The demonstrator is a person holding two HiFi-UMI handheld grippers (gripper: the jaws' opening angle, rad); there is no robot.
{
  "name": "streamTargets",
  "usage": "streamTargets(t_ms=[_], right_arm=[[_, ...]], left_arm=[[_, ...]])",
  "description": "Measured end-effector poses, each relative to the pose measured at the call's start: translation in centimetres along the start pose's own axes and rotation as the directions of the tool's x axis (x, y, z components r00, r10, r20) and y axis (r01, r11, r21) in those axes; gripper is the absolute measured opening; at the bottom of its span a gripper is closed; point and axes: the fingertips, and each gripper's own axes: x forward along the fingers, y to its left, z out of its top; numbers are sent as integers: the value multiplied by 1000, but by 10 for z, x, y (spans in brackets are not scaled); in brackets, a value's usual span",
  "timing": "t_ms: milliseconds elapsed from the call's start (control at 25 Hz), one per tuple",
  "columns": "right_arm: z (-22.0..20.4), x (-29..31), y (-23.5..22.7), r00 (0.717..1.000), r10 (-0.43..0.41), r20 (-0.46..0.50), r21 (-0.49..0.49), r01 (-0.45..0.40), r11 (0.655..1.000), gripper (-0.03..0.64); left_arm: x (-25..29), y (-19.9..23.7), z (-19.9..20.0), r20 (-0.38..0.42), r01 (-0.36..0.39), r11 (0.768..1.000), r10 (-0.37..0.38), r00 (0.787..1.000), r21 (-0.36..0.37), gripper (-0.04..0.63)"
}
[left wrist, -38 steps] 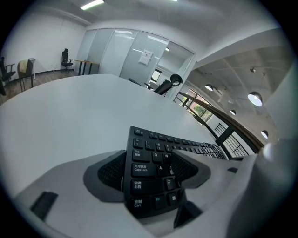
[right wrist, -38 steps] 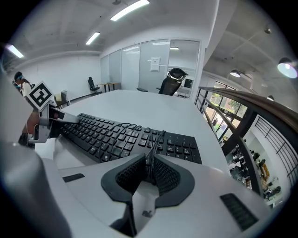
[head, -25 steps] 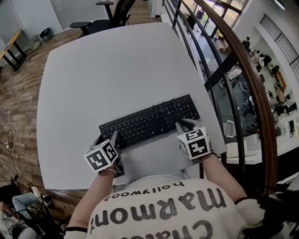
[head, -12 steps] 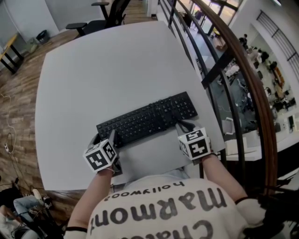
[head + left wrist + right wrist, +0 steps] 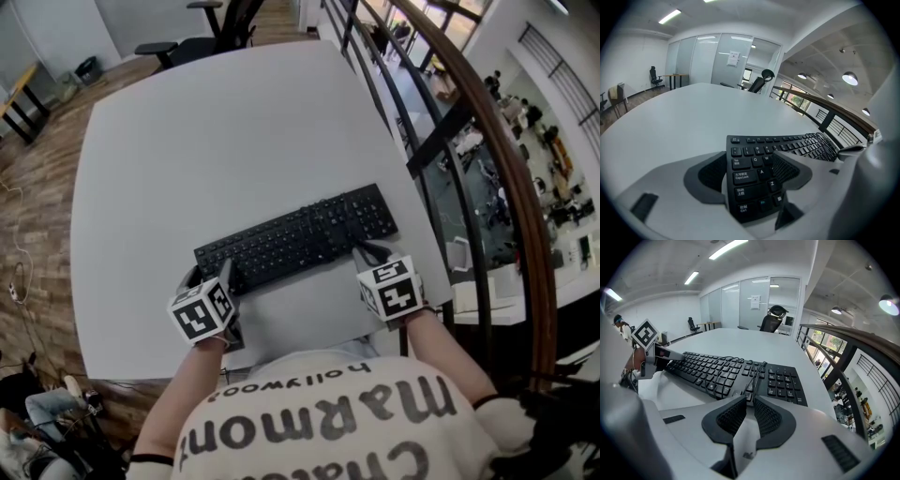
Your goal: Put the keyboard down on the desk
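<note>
Brown plank floor (image 5: 37,187) shows at the far left, and beside it spreads the pale grey worktop (image 5: 216,141), with a dark office chair (image 5: 220,33) at its far edge. Near the person's body, the left hand-held gripper (image 5: 211,278) is clamped on the left end of the black keyboard (image 5: 300,239). In the left gripper view (image 5: 750,161), one jaw sits under the casing and the other presses on the keys by the Caps Lock row. The keyboard lies slantwise across the near part of the worktop, its right end farther from the person. Whether its gripped end rests flat cannot be told. At its near right edge is the right hand-held gripper (image 5: 370,251). Its jaws are drawn to a narrow slit (image 5: 751,399), pinching strands of the black cable (image 5: 754,373) that loops over the keys. A dark curved railing (image 5: 487,141) runs along the right.
</note>
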Motion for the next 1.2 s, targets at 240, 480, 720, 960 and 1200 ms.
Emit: streamTargets(t_ms=[240,480,720,960,1200], right_arm=[[2,1,-2,1000,5,-2,-6,-5,1000,72],[3,2,0,1000,11,-2,-2,-11,1000,72],[3,3,-1,1000,26,1,35,-26,999,72],[4,3,0,1000,27,6,25,-27,999,72],[4,1,-2,998,56,19,150,-58,987,72]], left_arm=[[-2,2,0,-5,-11,1000,11,1000,6,308],[-2,2,1,-3,-15,1000,15,1000,11,308],[-2,2,1,-3,-24,999,24,1000,21,308],[-2,2,2,1,-25,999,25,1000,30,307],[-1,2,2,3,-29,999,29,1000,41,307]])
